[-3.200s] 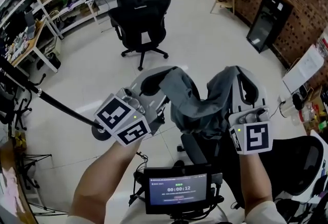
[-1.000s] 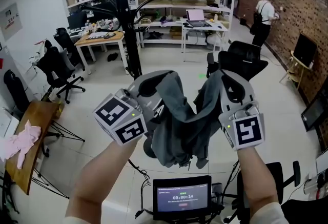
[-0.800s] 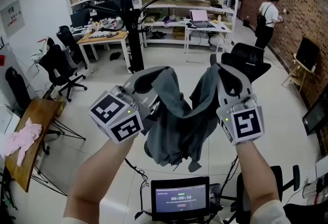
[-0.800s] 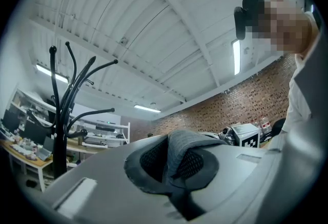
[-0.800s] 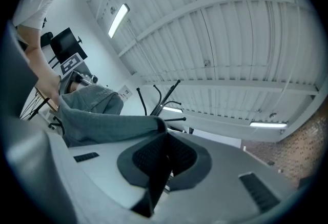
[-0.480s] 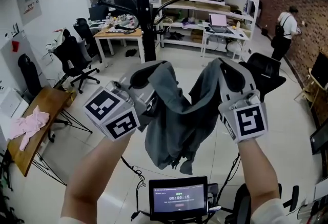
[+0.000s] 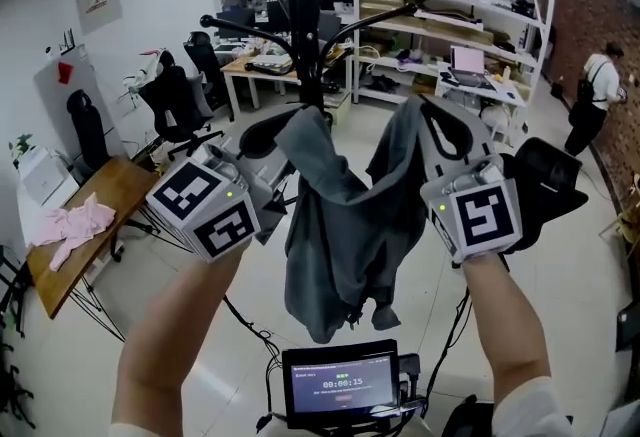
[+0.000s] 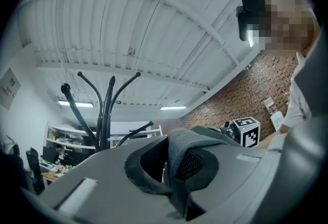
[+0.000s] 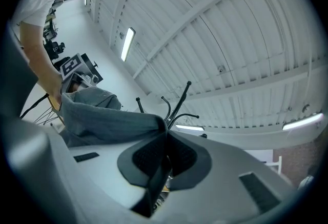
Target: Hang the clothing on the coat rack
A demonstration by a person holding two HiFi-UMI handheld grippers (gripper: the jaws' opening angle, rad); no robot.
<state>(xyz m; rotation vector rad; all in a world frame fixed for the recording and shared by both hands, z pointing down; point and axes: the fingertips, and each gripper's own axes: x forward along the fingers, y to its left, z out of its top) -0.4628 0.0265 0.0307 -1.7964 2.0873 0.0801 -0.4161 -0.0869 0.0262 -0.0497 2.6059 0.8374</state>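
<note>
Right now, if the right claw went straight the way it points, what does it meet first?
Likely the coat rack, its upper hooks, ahead of the right claw; depth unclear.

We see the coat rack (image 7: 299,35) straight ahead, its curved black arms spreading with open air between them; the hanging grey garment (image 7: 345,225) blocks its lower pole.

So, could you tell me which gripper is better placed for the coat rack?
Probably the left gripper: its garment end lines up with the coat rack; the right gripper sits aside.
</note>
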